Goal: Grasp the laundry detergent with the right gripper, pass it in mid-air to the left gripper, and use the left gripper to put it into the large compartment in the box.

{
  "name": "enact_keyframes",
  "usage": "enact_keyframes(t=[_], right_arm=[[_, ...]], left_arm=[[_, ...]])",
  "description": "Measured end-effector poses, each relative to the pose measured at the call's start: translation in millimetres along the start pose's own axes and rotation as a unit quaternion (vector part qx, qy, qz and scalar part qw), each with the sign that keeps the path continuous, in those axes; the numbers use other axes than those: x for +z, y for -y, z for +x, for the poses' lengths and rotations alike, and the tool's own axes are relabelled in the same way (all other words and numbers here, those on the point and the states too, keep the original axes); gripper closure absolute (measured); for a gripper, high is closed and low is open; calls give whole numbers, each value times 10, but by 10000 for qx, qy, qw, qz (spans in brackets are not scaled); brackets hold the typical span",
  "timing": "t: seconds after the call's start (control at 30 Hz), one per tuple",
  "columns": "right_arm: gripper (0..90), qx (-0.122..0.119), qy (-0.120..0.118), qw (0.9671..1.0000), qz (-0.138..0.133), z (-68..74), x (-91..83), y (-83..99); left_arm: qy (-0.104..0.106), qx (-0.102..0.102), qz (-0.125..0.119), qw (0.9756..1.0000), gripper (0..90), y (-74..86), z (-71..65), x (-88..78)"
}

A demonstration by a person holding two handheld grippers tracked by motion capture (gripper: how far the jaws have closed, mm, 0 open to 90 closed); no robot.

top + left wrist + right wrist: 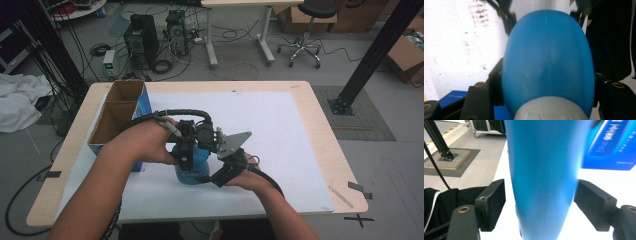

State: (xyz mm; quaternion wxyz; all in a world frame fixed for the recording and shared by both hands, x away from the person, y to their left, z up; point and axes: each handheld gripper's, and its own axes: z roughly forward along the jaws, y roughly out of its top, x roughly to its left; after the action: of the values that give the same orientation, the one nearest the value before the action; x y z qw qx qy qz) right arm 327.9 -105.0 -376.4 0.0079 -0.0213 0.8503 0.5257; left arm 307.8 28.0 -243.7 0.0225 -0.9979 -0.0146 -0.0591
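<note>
Both grippers are on the blue bottle (191,167), which stands on the white sheet (280,145) near the front of the table (320,107), just beside the open cardboard box (116,117) with blue sides. From the left gripper view, the left gripper (547,82) has its jaws pressed against the bottle's rounded body (547,57), one on each side, with the pale cap (549,108) at the bottom of the frame. From the right gripper view, the right gripper (540,205) has its jaws spread to either side of the bottle (544,170); a narrow gap seems to remain on both sides, though the blur makes that hard to settle.

Judging from this, the bottle is caught and steadied but nothing more is finished: the cap looks to be on, and the bottle is outside the box. What remains is probably either opening it or lifting it into the box.

In the high view the hands (150,142) cover much of the bottle, so its pose is not certain. It looks upright, with its long axis roughly vertical.
</note>
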Motion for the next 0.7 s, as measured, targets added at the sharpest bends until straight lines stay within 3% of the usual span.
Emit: enact_keyframes(t=[0.2, 0.27, 0.37, 0.4, 0.43, 0.47, 0.6, 0.7], right_arm=[[135, -17, 6, 9993, 385, -20, -184, -57], [103, -45, 19, 9984, 557, -27, -246, -83], [66, -57, 16, 9971, 752, -42, -308, -108], [21, -13, 3, 9953, 969, -62, -362, -131], [21, -13, 3, 9953, 969, -62, -362, -131], [0, -48, 25, 9920, 1262, -73, -413, -149], [0, -77, -28, 9844, 1759, -88, -522, -184], [0, -97, -74, 9778, 2092, -101, -591, -207]], left_arm=[[29, -126, -53, 9999, 386, 57, 63, -68], [-90, -185, -45, 9998, 386, 93, 80, -118], [-87, -261, -24, 9996, 385, 117, 113, -153], [-55, -361, 11, 9993, 385, 137, 145, -189], [-55, -361, 11, 9993, 385, 137, 145, -189], [-38, -456, 42, 9989, 386, 149, 169, -222], [33, -760, 67, 9971, 385, 180, 241, -330], [143, -1056, 75, 9943, 385, 209, 293, -426]])
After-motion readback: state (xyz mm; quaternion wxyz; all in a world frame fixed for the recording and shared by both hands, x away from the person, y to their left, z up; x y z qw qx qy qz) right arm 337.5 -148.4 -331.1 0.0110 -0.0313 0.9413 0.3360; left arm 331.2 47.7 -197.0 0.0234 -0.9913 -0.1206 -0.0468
